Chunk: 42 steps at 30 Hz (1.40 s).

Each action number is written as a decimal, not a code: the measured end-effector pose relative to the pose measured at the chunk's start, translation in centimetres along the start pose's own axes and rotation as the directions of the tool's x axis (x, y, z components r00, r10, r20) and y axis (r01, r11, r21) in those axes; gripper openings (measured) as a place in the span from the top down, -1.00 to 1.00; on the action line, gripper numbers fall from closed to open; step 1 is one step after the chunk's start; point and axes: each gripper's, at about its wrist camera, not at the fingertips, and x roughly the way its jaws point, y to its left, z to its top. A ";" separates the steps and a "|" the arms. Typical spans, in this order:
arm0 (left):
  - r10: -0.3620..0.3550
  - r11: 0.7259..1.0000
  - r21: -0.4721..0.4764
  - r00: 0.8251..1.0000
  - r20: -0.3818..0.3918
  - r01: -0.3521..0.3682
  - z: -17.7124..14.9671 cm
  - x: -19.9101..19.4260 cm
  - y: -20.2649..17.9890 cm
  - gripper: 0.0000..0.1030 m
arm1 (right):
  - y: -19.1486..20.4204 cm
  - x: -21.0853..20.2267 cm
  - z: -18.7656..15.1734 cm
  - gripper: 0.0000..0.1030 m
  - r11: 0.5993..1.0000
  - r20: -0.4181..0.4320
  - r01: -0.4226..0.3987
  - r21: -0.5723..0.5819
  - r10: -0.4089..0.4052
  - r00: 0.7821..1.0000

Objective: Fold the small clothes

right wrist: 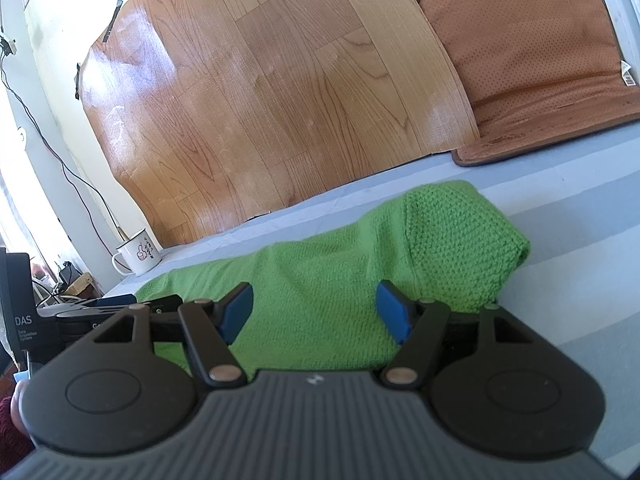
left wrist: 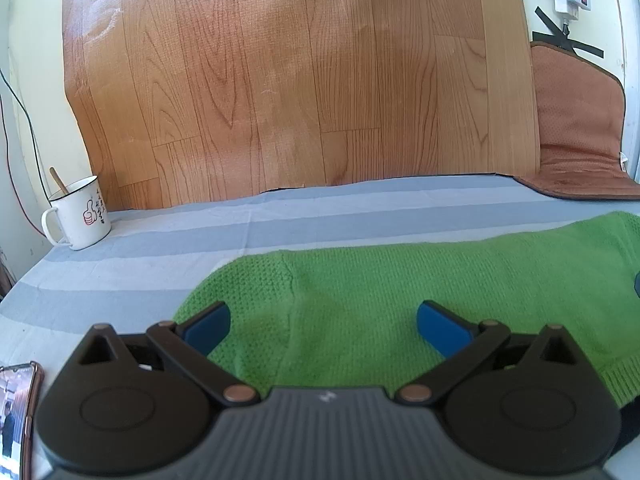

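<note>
A green knitted garment lies spread flat on the grey and white striped cloth. My left gripper is open, low over the garment's left part, its blue pads either side of a seam. My right gripper is open over the garment near its right end, where a folded sleeve bulges up. The left gripper's body shows at the left of the right wrist view.
A white enamel mug with a stick in it stands at the far left by the wall; it also shows in the right wrist view. A wood-pattern sheet leans at the back. A brown cushion lies at the far right. A phone lies at the near left.
</note>
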 end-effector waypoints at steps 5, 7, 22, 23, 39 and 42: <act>-0.003 1.000 -0.002 1.000 0.003 0.003 -0.2 0.0 0.1 -1.00 | 0.0 0.0 0.0 -0.37 1.000 0.000 0.000 0.000 0.000 1.000; -0.004 1.000 -0.002 1.000 0.001 0.004 -0.2 0.0 0.2 -1.00 | 0.0 0.0 0.0 -0.37 1.000 0.000 0.000 0.000 0.000 1.000; -0.006 1.000 -0.006 1.000 -0.003 0.006 -0.1 -0.1 0.2 -1.00 | 0.0 0.0 0.0 -0.37 1.000 0.000 0.001 0.000 -0.001 1.000; -0.008 1.000 -0.007 1.000 -0.003 0.008 -0.1 -0.1 0.2 -1.00 | 0.0 0.0 0.1 -0.37 1.000 0.000 0.001 0.000 -0.001 1.000; -0.010 1.000 0.001 1.000 -0.010 0.010 -0.1 0.1 0.0 -1.00 | 0.1 0.0 0.0 -0.37 1.000 0.000 0.003 -0.001 -0.003 1.000; -0.011 1.000 0.000 1.000 -0.014 0.011 0.0 0.1 0.1 -1.00 | 0.1 0.0 0.1 -0.37 1.000 -0.002 0.005 -0.002 -0.005 1.000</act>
